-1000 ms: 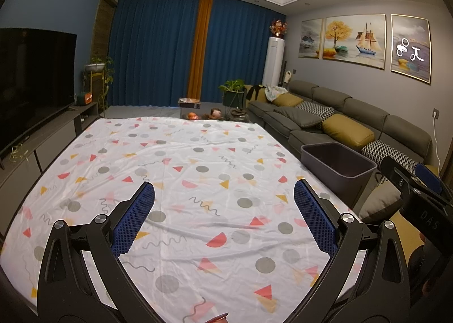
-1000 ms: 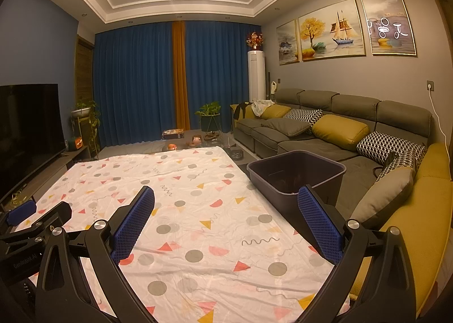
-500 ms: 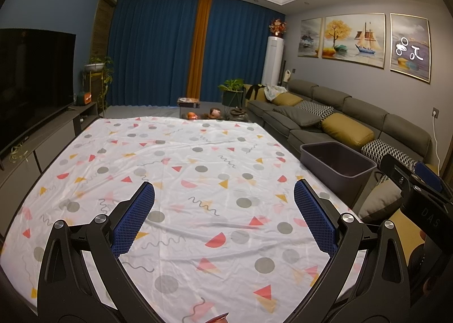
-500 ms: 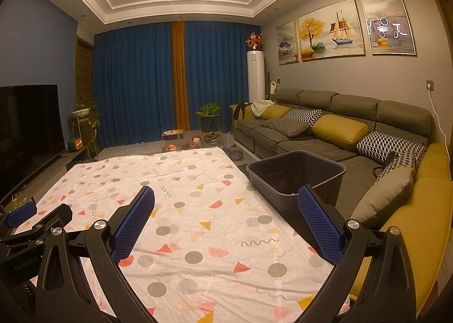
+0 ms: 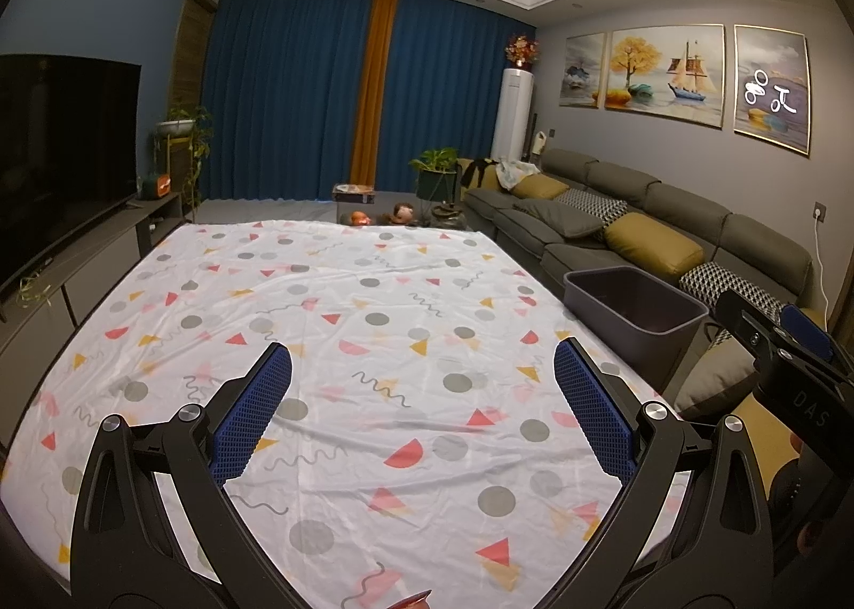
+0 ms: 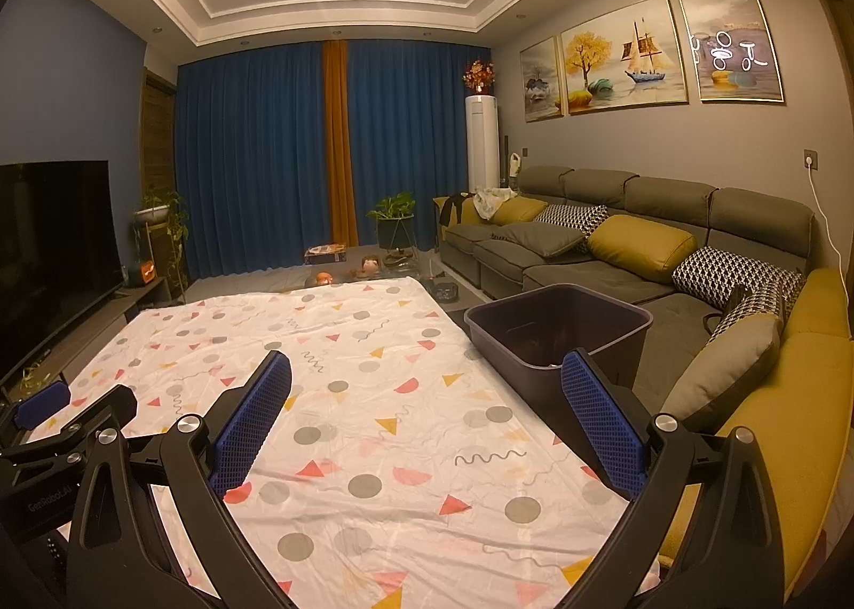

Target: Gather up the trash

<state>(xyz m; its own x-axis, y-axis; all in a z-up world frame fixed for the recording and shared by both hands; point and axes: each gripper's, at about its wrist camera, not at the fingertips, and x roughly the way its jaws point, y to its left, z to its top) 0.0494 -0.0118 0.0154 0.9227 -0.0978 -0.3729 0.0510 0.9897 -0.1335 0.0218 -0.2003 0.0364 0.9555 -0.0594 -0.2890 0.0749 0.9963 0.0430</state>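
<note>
Nothing has moved since the earlier frames: both tools sit where they were, views unchanged. Left gripper [image 5: 421, 411] hangs over the patterned sheet [image 5: 373, 321], jaws spread wide, nothing between them. Right gripper [image 6: 427, 417] likewise spread and empty, over the sheet's right half. Trash itself: none visible on the sheet in either view; only a small red-orange scrap [image 5: 411, 600] at the very bottom edge of the left view, directly below the left tool, too cut off to identify. Grey bin [image 6: 558, 329] stands off the sheet's right edge, beside the sofa [image 6: 614, 246]; it lies fwd-right of both tools, long axis running away from them, and the right gripper is clearly nearer, its right finger overlapping the bin's near rim in view. Right view shows the bin's inside, dark w/ unclear contents; left view shows only its outer wall and rim. Judgement: pickup falls to the left gripper, drop-off favours the right.
</note>
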